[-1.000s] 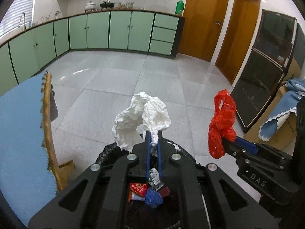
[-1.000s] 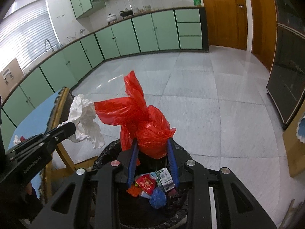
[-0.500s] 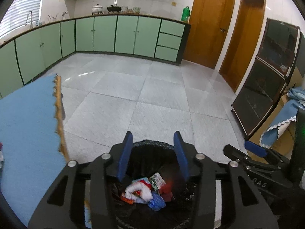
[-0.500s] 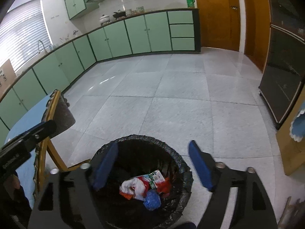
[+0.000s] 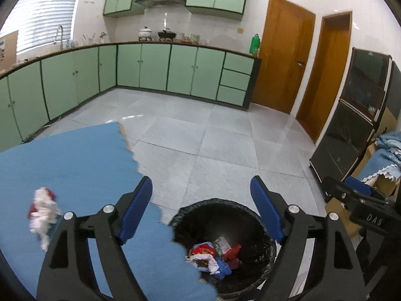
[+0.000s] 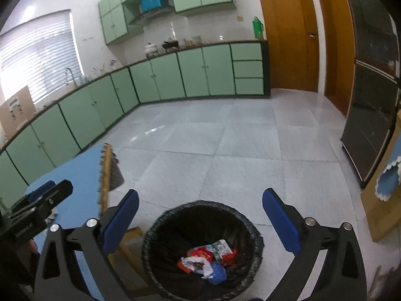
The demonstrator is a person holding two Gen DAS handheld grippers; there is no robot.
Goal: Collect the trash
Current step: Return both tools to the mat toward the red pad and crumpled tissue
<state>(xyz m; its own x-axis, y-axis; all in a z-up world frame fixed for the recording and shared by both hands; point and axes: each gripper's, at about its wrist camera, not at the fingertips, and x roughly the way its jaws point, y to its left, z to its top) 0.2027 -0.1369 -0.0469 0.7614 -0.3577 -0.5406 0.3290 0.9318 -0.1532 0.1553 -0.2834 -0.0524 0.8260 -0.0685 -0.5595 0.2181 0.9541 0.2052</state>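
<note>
A black-lined trash bin (image 5: 263,253) (image 6: 160,230) stands on the floor beside the table and holds several scraps, white, red and blue (image 5: 213,253) (image 6: 208,258). My left gripper (image 5: 201,195) is open and empty, above the table edge and the bin. My right gripper (image 6: 200,208) is open and empty above the bin. A crumpled white and red piece of trash (image 5: 41,212) lies on the blue tablecloth (image 5: 75,165) to the left of my left gripper. The right gripper also shows in the left wrist view (image 5: 356,200), and the left one in the right wrist view (image 6: 40,205).
The table has a wooden edge (image 6: 105,175) under the blue cloth. Green kitchen cabinets (image 5: 150,67) line the far wall. Wooden doors (image 5: 283,60) and a dark glass cabinet (image 5: 351,118) stand at the right. A cardboard box with blue cloth (image 5: 386,160) sits at the far right.
Both grippers opened and let go of the white tissue and the red bag, which now lie in the bin. Both grippers then rose; the left swung left over the table.
</note>
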